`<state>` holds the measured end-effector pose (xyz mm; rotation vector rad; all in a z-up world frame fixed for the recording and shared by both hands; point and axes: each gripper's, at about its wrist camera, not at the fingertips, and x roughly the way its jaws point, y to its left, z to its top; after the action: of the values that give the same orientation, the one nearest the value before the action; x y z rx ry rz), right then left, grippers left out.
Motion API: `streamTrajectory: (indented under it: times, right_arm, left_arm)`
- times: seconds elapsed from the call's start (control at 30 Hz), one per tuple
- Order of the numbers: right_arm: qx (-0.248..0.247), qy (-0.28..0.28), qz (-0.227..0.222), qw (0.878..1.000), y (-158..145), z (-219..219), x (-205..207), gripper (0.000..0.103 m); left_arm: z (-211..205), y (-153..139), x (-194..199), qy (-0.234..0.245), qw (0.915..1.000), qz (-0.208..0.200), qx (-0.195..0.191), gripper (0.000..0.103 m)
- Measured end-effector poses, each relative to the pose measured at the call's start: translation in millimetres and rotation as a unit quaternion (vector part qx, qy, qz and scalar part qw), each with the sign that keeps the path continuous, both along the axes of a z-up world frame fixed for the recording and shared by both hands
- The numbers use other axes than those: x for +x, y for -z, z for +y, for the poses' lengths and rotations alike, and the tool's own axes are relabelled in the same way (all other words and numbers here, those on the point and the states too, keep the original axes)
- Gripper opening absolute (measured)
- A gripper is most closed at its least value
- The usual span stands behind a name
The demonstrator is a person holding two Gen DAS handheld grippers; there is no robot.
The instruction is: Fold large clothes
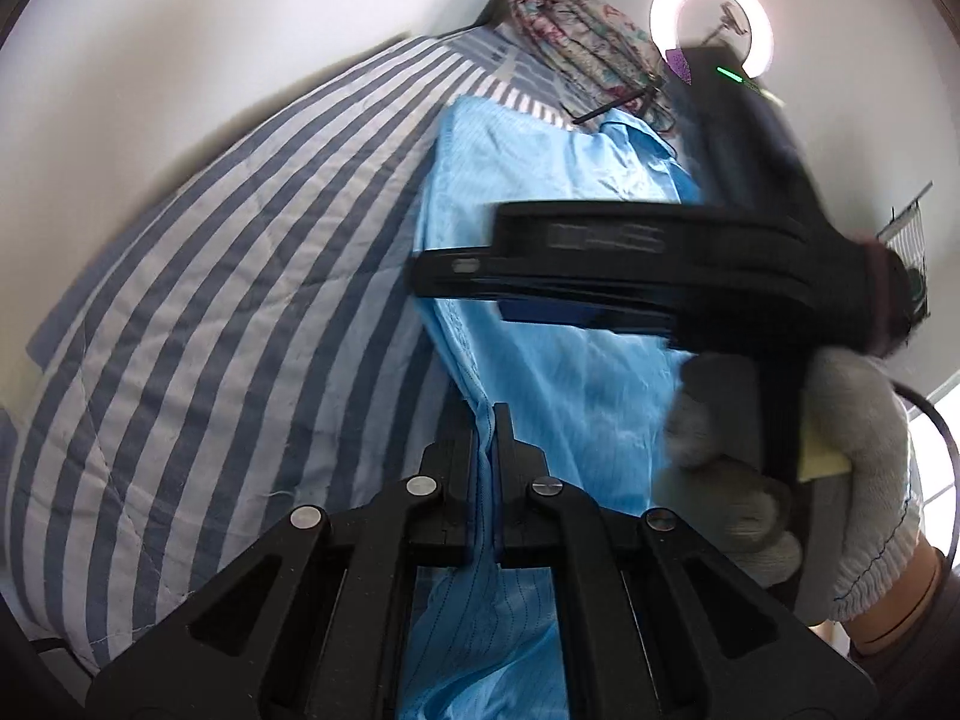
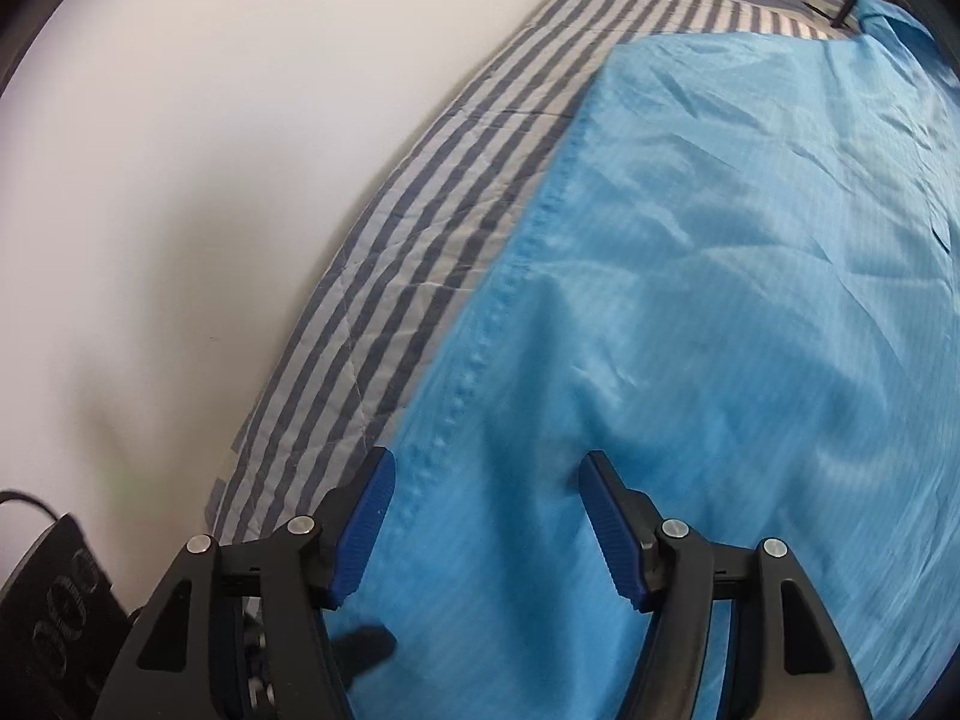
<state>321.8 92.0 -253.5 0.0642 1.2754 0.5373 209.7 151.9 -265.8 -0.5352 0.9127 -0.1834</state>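
Note:
A large light-blue garment lies along a bed with a blue-and-white striped cover. My left gripper is shut on a hem edge of the garment, which runs up between its fingers. In the left wrist view the right gripper crosses above the cloth, held by a grey-gloved hand, blurred by motion. In the right wrist view the right gripper stands open just over the blue garment, its blue pads apart, nothing pinched; the stitched side seam runs up beside the left pad.
A white wall borders the bed's far side. A patterned bundle of fabric lies at the head of the bed beside a lit ring light. A black device sits at the lower left of the right wrist view.

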Motion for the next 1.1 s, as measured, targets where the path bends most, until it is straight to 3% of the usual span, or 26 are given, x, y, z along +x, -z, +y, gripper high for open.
streamTrajectory:
  times: [0.07, 0.2, 0.3, 0.47, 0.63, 0.83, 1.1]
  right_arm:
    - [-0.022, 0.002, 0.000, 1.000, 3, 13, 4, 0.065]
    - [-0.047, 0.011, 0.015, 0.999, 12, 27, 8, 0.021]
    - [-0.041, 0.013, 0.004, 0.999, 10, 26, 7, 0.004]
    - [0.017, 0.031, 0.001, 0.999, -3, -1, 4, 0.000]
    - [0.063, 0.042, -0.014, 0.997, -16, -38, -3, 0.000]
    - [0.130, 0.080, -0.024, 0.988, -29, -92, -10, 0.000]
    - [0.201, 0.128, -0.028, 0.971, -28, -170, -26, 0.000]
  left_arm:
    - [-8, -5, 1, 0.008, 0.9999, -0.007, 0.009, 0.000]
    - [-22, -8, 3, 0.021, 0.9992, -0.011, 0.034, 0.000]
    - [-27, -12, 2, 0.029, 0.9988, -0.012, 0.038, 0.000]
    - [-28, -27, -5, 0.039, 0.9988, -0.019, 0.023, 0.000]
    - [-3, -50, -38, 0.004, 0.9989, -0.045, 0.006, 0.001]
    - [24, -43, -47, -0.027, 0.9992, -0.024, 0.014, 0.001]
    - [-27, -37, -32, 0.016, 0.9989, -0.015, 0.042, 0.001]
